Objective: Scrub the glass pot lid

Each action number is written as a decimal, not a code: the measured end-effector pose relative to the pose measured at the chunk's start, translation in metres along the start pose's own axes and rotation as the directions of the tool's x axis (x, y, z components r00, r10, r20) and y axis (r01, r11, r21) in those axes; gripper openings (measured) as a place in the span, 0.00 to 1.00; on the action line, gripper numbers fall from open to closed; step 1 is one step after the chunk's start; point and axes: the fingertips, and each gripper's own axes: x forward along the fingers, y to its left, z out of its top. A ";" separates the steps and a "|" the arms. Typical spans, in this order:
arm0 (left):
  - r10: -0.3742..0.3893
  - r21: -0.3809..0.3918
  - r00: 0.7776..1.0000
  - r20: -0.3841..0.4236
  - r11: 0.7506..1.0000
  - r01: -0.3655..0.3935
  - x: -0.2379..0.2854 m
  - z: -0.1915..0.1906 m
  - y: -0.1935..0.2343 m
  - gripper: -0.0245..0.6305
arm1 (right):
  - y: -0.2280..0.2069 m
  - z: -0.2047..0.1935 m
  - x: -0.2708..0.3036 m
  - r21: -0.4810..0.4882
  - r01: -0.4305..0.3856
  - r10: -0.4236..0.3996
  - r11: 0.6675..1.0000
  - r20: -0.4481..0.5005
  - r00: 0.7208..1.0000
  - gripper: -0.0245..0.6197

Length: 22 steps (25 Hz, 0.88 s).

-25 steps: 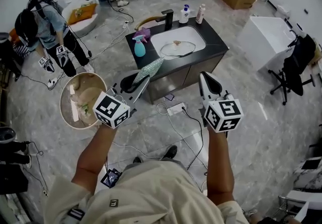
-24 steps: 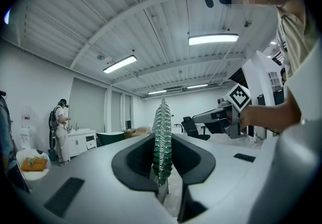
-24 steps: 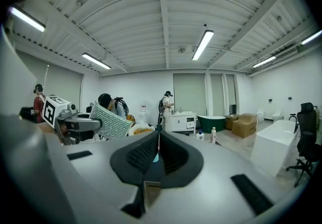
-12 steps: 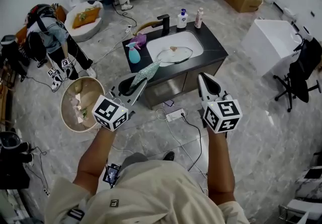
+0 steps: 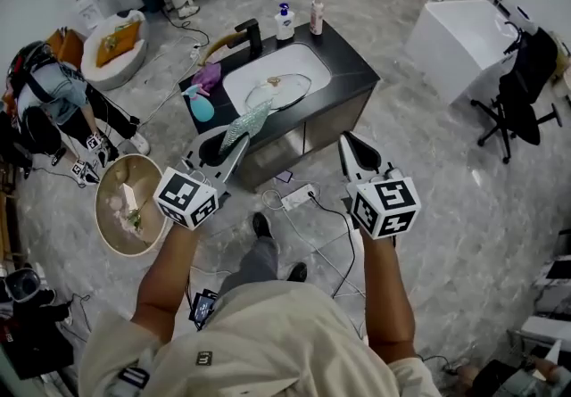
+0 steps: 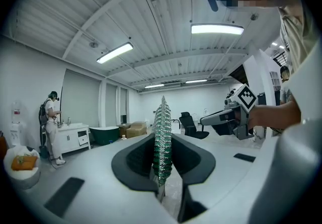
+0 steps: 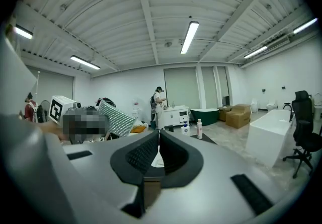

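Observation:
The glass pot lid (image 5: 278, 90) lies in the white sink (image 5: 308, 65) of a black counter, well ahead of both grippers. My left gripper (image 5: 230, 144) is shut on a green mesh scrub cloth (image 5: 246, 121) that sticks out past its tips toward the counter's near edge. In the left gripper view the cloth (image 6: 162, 122) stands upright, pinched in the left gripper (image 6: 162, 165). My right gripper (image 5: 351, 144) hovers over the floor in front of the counter, shut with nothing in it. The right gripper (image 7: 158, 148) shows its jaws pressed together in its own view.
On the counter stand a blue spray bottle (image 5: 198, 105), a purple cloth (image 5: 208, 76), a black faucet (image 5: 243, 33) and two bottles (image 5: 285, 22). A power strip (image 5: 294, 199) and cables lie on the floor. A round basin (image 5: 125, 203), a white tub (image 5: 455, 38) and an office chair (image 5: 526, 92) surround it. Another person (image 5: 45, 92) stands left.
The view has shifted as the person steps forward: the counter has slid left and a foot shows below. Both grippers keep the same hold and spacing.

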 end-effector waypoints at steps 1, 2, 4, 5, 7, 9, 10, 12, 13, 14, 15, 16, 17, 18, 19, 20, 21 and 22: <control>-0.011 -0.009 1.000 0.004 1.000 0.011 0.012 -0.003 0.005 0.17 | -0.009 -0.003 0.004 0.002 0.018 -0.018 1.000 -0.007 1.000 0.08; -0.022 -0.017 1.000 0.009 1.000 0.022 0.025 -0.007 0.011 0.17 | -0.019 -0.006 0.008 0.003 0.038 -0.038 0.999 -0.013 0.999 0.08; -0.048 -0.030 0.999 0.022 0.998 0.049 0.049 -0.012 0.024 0.17 | -0.036 -0.011 0.020 0.009 0.076 -0.076 0.997 -0.027 0.997 0.08; -0.064 -0.033 0.998 0.027 0.997 0.064 0.060 -0.013 0.031 0.17 | -0.043 -0.012 0.026 0.012 0.093 -0.093 0.996 -0.035 0.995 0.08; -0.093 -0.036 0.995 0.035 0.995 0.094 0.082 -0.014 0.046 0.17 | -0.051 -0.011 0.040 0.012 0.118 -0.118 0.993 -0.046 0.992 0.08; -0.112 -0.040 0.993 0.045 0.993 0.113 0.098 -0.014 0.064 0.17 | -0.056 -0.005 0.057 0.002 0.135 -0.135 0.991 -0.048 0.990 0.08; -0.118 -0.044 0.992 0.049 0.992 0.120 0.103 -0.014 0.073 0.17 | -0.058 0.000 0.066 -0.003 0.143 -0.143 0.990 -0.046 0.989 0.08; -0.125 -0.048 0.991 0.056 0.991 0.128 0.113 -0.013 0.094 0.17 | -0.061 0.010 0.086 -0.012 0.157 -0.157 0.988 -0.039 0.987 0.08; -0.128 -0.048 0.990 0.058 0.990 0.131 0.119 -0.012 0.105 0.17 | -0.063 0.016 0.097 -0.015 0.162 -0.162 0.987 -0.036 0.986 0.08; -0.132 -0.046 0.989 0.060 0.990 0.135 0.125 -0.012 0.116 0.17 | -0.065 0.020 0.108 -0.019 0.165 -0.166 0.986 -0.034 0.986 0.08; -0.136 -0.045 0.989 0.062 0.989 0.139 0.131 -0.013 0.127 0.17 | -0.067 0.023 0.118 -0.023 0.168 -0.169 0.985 -0.035 0.985 0.08; -0.138 -0.046 0.988 0.064 0.989 0.141 0.136 -0.015 0.137 0.17 | -0.068 0.026 0.127 -0.027 0.171 -0.172 0.985 -0.036 0.984 0.08; -0.139 -0.050 0.988 0.067 0.989 0.143 0.141 -0.016 0.146 0.17 | -0.069 0.027 0.136 -0.031 0.174 -0.176 0.984 -0.038 0.984 0.08; -0.140 -0.054 0.988 0.069 0.988 0.144 0.144 -0.017 0.155 0.17 | -0.070 0.029 0.145 -0.033 0.179 -0.180 0.983 -0.039 0.983 0.08; -0.142 -0.059 0.987 0.070 0.988 0.146 0.147 -0.018 0.163 0.17 | -0.071 0.032 0.153 -0.035 0.183 -0.184 0.982 -0.039 0.982 0.08; -0.144 -0.062 0.987 0.071 0.987 0.148 0.150 -0.019 0.171 0.17 | -0.071 0.035 0.161 -0.036 0.187 -0.188 0.982 -0.038 0.981 0.08; -0.146 -0.065 0.987 0.072 0.986 0.151 0.153 -0.020 0.178 0.17 | -0.071 0.038 0.168 -0.040 0.189 -0.190 0.981 -0.035 0.981 0.08; -0.148 -0.065 0.986 0.073 0.986 0.153 0.156 -0.020 0.184 0.17 | -0.071 0.042 0.175 -0.045 0.190 -0.191 0.981 -0.032 0.981 0.08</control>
